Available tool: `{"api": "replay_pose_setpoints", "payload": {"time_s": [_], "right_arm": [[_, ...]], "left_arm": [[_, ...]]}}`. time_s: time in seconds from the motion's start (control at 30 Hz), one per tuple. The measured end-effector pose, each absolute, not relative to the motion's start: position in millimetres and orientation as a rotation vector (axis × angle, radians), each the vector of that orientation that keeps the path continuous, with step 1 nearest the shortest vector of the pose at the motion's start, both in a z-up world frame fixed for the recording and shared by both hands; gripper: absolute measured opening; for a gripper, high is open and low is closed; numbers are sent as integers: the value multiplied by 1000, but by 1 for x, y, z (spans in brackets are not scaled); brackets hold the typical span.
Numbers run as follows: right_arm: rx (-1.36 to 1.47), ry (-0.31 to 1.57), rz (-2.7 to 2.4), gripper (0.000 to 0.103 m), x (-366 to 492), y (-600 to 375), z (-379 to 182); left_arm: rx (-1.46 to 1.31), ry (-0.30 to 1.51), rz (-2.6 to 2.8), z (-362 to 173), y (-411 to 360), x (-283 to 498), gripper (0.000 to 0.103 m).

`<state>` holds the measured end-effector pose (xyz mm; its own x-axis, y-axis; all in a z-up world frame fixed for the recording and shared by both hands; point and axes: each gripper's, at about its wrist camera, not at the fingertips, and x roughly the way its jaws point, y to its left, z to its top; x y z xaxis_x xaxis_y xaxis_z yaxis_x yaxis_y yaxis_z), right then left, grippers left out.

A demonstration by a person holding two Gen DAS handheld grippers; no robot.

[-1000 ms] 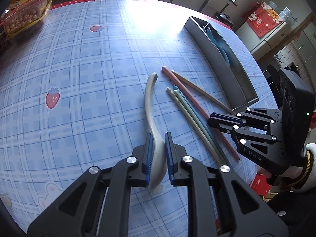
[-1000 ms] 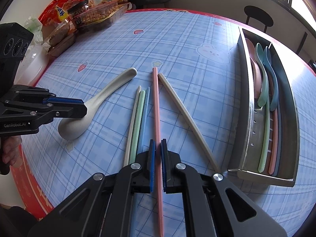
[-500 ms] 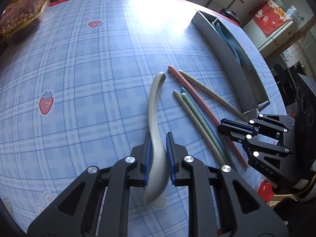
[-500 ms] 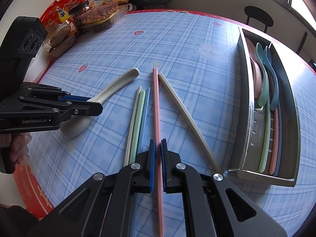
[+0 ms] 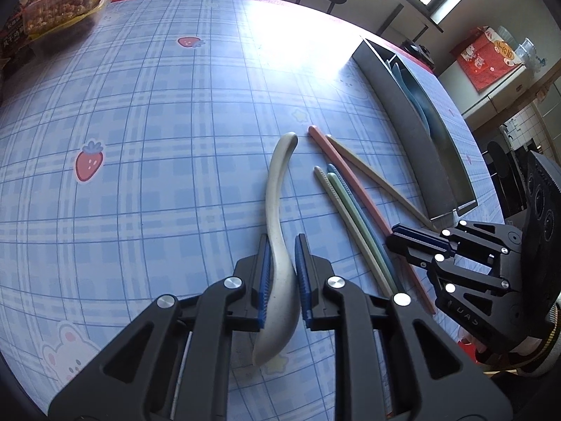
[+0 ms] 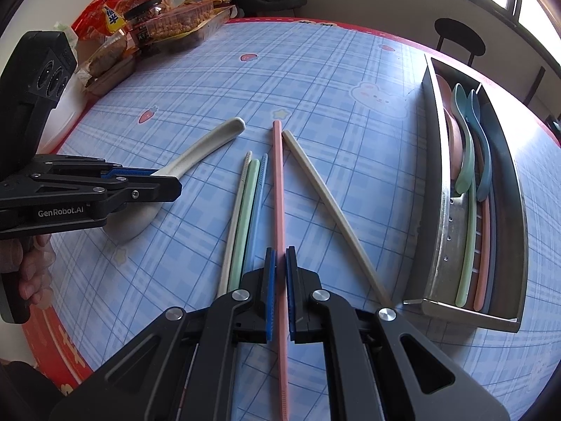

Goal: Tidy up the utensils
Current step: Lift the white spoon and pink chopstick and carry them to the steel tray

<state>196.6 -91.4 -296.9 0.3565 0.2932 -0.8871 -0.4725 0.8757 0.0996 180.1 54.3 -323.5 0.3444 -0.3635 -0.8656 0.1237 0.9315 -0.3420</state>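
bench [image 6: 350,70]: blue plaid cloth, red rim | centre: cream spoon [image 6: 207,147], five loose chopsticks [image 6: 278,189] | right: steel tray [image 6: 515,210] with utensils | far-left edge: snack packs [image 6: 168,24]

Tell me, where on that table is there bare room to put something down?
The widest free patch is the checked tablecloth between the snack packets at the far edge and the cream spoon. A smaller strip lies between the beige chopstick and the metal utensil tray. It is crowded in the near middle, where the chopsticks and both tools sit.
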Motion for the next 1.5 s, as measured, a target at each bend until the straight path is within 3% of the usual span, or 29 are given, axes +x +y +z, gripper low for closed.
{"api": "replay_pose_setpoints", "payload": {"time_s": [0.57,1.5], "right_arm": [[103,1082,573,6,167,-133,-269],[331,903,296,6,196,-230,-223]], "left_arm": [[-502,1135,-301,-296,93,99,14],[-510,1127,-373,-258,75,131,15]]}}
